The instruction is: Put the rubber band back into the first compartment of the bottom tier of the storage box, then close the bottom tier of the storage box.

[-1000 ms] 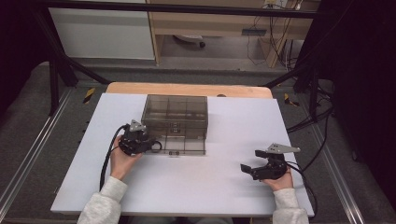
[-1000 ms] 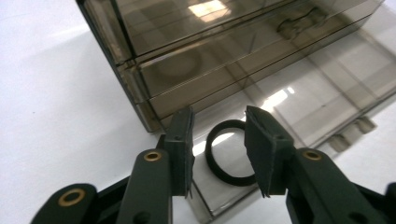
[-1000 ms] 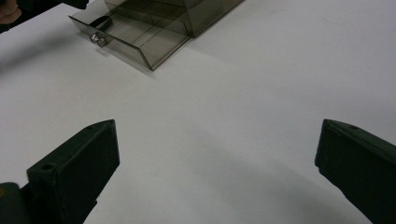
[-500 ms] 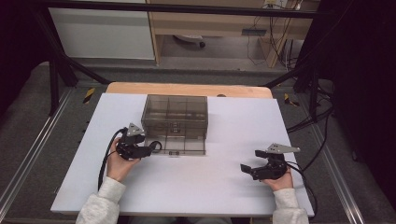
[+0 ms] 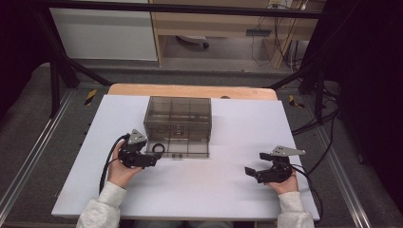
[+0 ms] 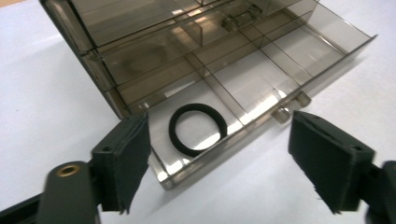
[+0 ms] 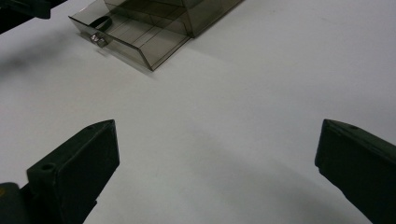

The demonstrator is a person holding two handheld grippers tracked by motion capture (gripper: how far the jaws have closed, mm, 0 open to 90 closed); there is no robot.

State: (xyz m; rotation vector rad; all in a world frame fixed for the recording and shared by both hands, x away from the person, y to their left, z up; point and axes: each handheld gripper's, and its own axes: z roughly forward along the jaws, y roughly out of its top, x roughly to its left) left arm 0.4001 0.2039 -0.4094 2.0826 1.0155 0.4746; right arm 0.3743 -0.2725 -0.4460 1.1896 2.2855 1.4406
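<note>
— Where do we stand with the left gripper (image 5: 154, 159)?

— We hold it at the near left corner of the smoky clear drawer box (image 5: 178, 114), which sits toward the far side of the white table (image 5: 190, 190). Its bottom drawer (image 5: 183, 149) is pulled out toward us. Our jaws have just been opening and now stand spread wide, with nothing pinched between them.

— And the black ring (image 6: 197, 129)?

— In the left gripper view we see it lying flat in the end compartment of the open drawer, the one closest to our left-hand pad (image 6: 130, 158). The ring lies free; neither pad touches it. That pad sits just at the drawer's corner, while the other pad (image 6: 327, 158) hangs over bare table outside the front wall, near the two small knobs (image 6: 292, 107).

— From above, can we find the ring?

— Yes, as a small dark loop at the drawer's left end, just beside our gripper's tips.

— What about our right gripper (image 5: 251, 172)?

— We hold it low over the table's near right part, well apart from the box. Its jaws are spread wide too, and between them we see only white tabletop. In the right gripper view the open drawer lies far off at the upper left.
</note>
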